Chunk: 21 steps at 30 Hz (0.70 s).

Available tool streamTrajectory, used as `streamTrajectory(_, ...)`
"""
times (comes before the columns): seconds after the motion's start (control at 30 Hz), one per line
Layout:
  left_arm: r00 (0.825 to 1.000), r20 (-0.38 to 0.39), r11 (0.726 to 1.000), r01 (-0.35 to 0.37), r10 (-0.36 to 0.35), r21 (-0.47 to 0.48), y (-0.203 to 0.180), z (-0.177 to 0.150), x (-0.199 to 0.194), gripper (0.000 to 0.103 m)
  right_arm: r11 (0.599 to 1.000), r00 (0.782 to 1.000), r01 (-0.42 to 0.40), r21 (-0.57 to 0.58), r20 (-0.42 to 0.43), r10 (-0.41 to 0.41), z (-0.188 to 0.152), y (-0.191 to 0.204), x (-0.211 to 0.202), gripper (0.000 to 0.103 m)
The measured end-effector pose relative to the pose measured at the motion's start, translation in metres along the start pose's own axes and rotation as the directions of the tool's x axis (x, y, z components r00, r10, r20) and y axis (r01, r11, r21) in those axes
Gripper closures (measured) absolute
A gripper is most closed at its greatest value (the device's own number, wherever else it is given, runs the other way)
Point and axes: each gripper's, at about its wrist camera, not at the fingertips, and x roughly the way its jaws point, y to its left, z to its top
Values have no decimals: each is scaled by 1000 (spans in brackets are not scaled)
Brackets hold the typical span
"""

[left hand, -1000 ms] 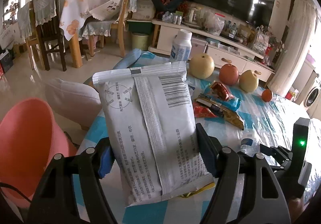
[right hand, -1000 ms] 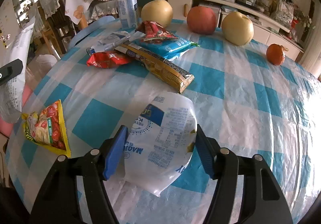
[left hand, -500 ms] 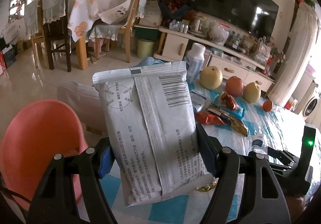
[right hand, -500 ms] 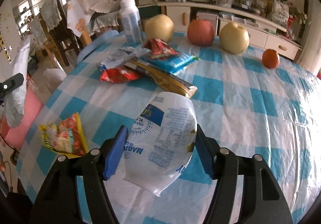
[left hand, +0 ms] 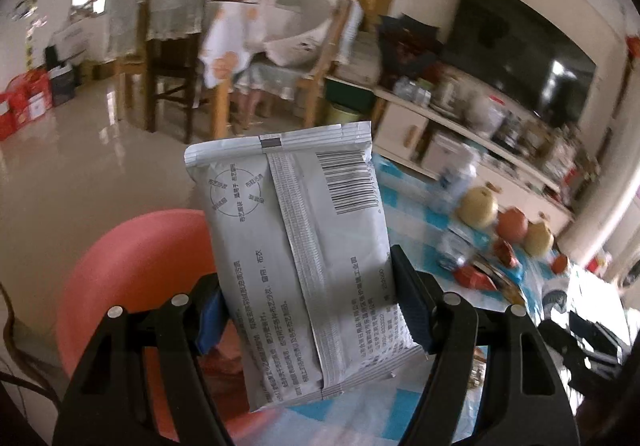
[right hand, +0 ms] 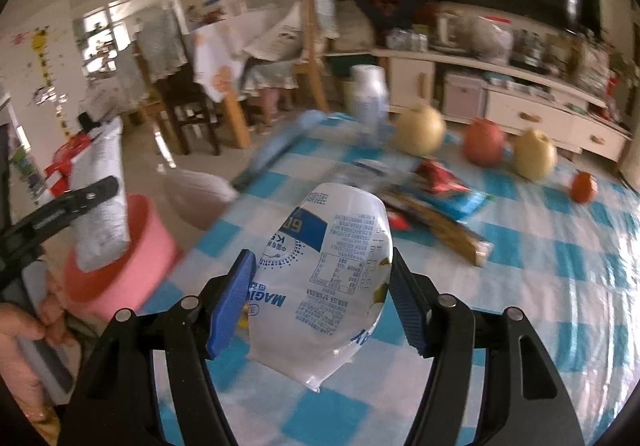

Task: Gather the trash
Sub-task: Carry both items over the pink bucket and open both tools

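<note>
My left gripper (left hand: pixel 310 310) is shut on a silver foil packet (left hand: pixel 296 246) with a barcode, held upright above the pink bin (left hand: pixel 136 278). In the right wrist view the same packet (right hand: pixel 100 202) hangs over the pink bin (right hand: pixel 132 270) at the table's left edge. My right gripper (right hand: pixel 320 298) is shut on a white and blue plastic pouch (right hand: pixel 332 270), held above the blue checked tablecloth (right hand: pixel 540 286). More wrappers (right hand: pixel 436 206) lie in a heap further back on the table.
A white bottle (right hand: pixel 370 94), two pears (right hand: pixel 420 128), an apple (right hand: pixel 486 142) and a small orange (right hand: pixel 584 186) stand at the table's far side. A white cushion (right hand: pixel 196 194) lies left of the table. Chairs and a TV cabinet stand behind.
Both grippers have swung left with their loads. The silver packet now hangs over the pink bin, and the pouch has moved toward the table's left edge.
</note>
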Motion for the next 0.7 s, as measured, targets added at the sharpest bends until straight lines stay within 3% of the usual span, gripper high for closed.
streamTrajectory(0.23,992,16,987,-119,121,-103,61,11,-5,31,986,993,-117,-122,1,118,19,94,19,37)
streamTrajectory(0.5,983,-4,962,-178,182,-208,114,14,-5,31,947,979,-202,-249,-42,198,25,188,60,36)
streamTrajectory(0.57,978,2,954,-201,207,-224,125,17,-5,30,949,981,-192,-249,-71,179,22,200,78,31)
streamTrajectory(0.63,974,1,946,-222,228,-236,130,17,-3,20,955,979,-200,-220,-78,187,18,201,85,20)
streamTrajectory(0.7,968,3,938,-244,252,-248,136,18,-4,19,961,978,-204,-186,-74,194,13,196,85,17)
